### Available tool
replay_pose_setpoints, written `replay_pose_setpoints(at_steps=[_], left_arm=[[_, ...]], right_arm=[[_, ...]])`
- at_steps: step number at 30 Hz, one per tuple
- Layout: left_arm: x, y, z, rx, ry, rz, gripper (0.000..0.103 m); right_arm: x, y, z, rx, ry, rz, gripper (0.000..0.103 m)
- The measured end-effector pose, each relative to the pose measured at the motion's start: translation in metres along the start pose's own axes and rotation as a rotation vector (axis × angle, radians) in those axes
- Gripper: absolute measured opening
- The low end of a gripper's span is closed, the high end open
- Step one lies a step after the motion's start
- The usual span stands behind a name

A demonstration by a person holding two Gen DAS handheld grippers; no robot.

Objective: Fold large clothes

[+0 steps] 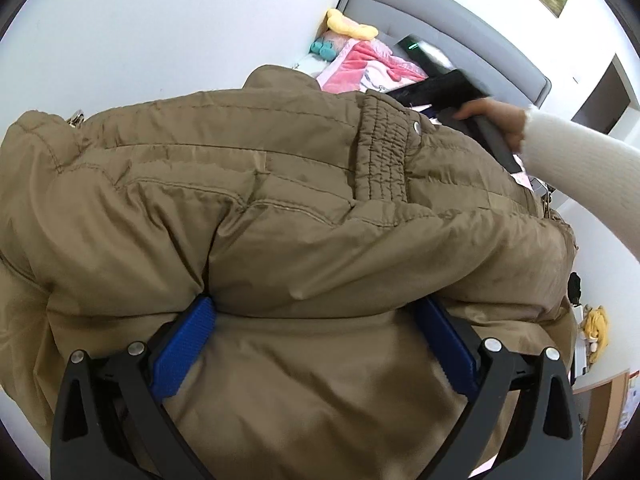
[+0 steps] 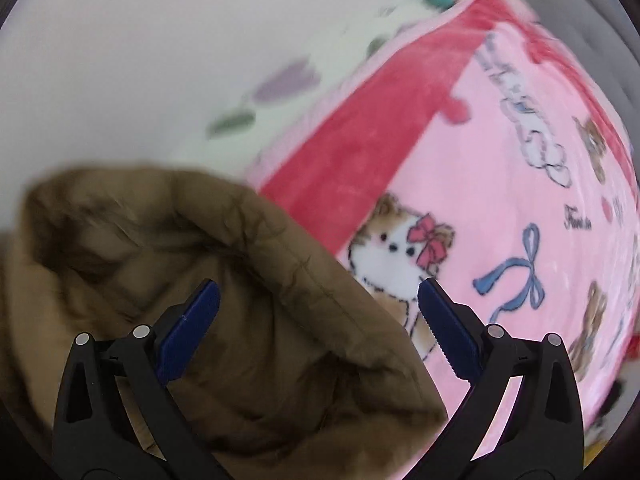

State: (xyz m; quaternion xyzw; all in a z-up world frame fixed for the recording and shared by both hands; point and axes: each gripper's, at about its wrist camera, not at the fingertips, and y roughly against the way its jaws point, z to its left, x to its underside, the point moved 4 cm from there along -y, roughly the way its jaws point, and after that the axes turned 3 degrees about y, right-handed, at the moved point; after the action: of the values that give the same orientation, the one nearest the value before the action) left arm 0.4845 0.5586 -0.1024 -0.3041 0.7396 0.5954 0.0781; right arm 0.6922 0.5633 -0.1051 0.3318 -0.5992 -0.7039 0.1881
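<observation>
A bed with a grey padded headboard is seen against a white wall in the left wrist view, and most of that view is filled by a large tan padded jacket heaped on it. The jacket's quilted seams, a ribbed elastic tab with a metal snap, and a bunched collar at the far end are shown. In the right wrist view a folded edge of the same jacket is found at lower left, lying on a pink blanket printed with cats and bows (the picture is blurred, so finer detail cannot be told). The blanket is also glimpsed beyond the jacket in the left wrist view, beside a yellow plush toy and a small teal one near the headboard.

The left gripper is held wide apart, its blue pads pressed against a puffy roll of the jacket, with fabric bulging between them; nothing is pinched. The right gripper is likewise spread wide, its left pad over the jacket fabric and its right pad over the blanket, and whether either pad touches cannot be told. The right hand, in a white fuzzy sleeve, is seen gripping the dark handle of its tool above the jacket's far side.
</observation>
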Motion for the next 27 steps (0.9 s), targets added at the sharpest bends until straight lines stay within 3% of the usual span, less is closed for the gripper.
replay_pose_setpoints(at_steps=[2,5,6,7,8,9,10,14,16,20,23,27], left_arm=[[-0.003,0.000,-0.001,-0.001,0.006,0.008,0.099],[-0.010,-0.005,-0.003,-0.008,0.007,0.015,0.099],[-0.010,-0.005,-0.003,-0.010,0.010,0.015,0.099],[-0.005,-0.001,-0.002,-0.011,0.015,0.014,0.099],[-0.007,-0.001,-0.002,-0.012,0.017,0.015,0.099],[-0.007,-0.001,-0.002,-0.014,0.018,0.016,0.099],[-0.008,-0.002,-0.002,-0.014,0.017,0.018,0.099],[-0.011,-0.005,-0.003,-0.013,0.018,0.036,0.099],[-0.014,-0.006,-0.004,-0.014,0.019,0.042,0.099],[-0.017,-0.008,-0.004,-0.012,0.016,0.053,0.099],[-0.019,-0.010,-0.003,-0.008,0.012,0.056,0.099],[-0.019,-0.014,-0.003,-0.006,0.004,0.059,0.099]], right_arm=[[-0.004,-0.019,0.009,0.040,0.072,0.053,0.095],[0.004,-0.044,0.023,-0.007,0.085,0.165,0.095],[0.005,-0.048,0.025,-0.012,0.079,0.204,0.083],[0.005,-0.051,0.027,-0.020,0.068,0.196,0.060],[0.006,-0.052,0.029,-0.040,0.050,0.183,0.048],[0.006,-0.052,0.028,-0.050,0.021,0.164,0.029],[0.006,-0.050,0.028,-0.057,0.004,0.140,0.023],[0.005,-0.021,0.031,-0.053,0.016,0.041,0.014],[0.000,0.011,0.032,-0.063,0.023,-0.058,0.012],[0.001,0.110,0.036,-0.164,0.020,-0.332,0.011],[0.027,0.199,0.052,-0.215,0.041,-0.518,0.010],[0.086,0.271,0.088,-0.268,0.138,-0.638,0.008]])
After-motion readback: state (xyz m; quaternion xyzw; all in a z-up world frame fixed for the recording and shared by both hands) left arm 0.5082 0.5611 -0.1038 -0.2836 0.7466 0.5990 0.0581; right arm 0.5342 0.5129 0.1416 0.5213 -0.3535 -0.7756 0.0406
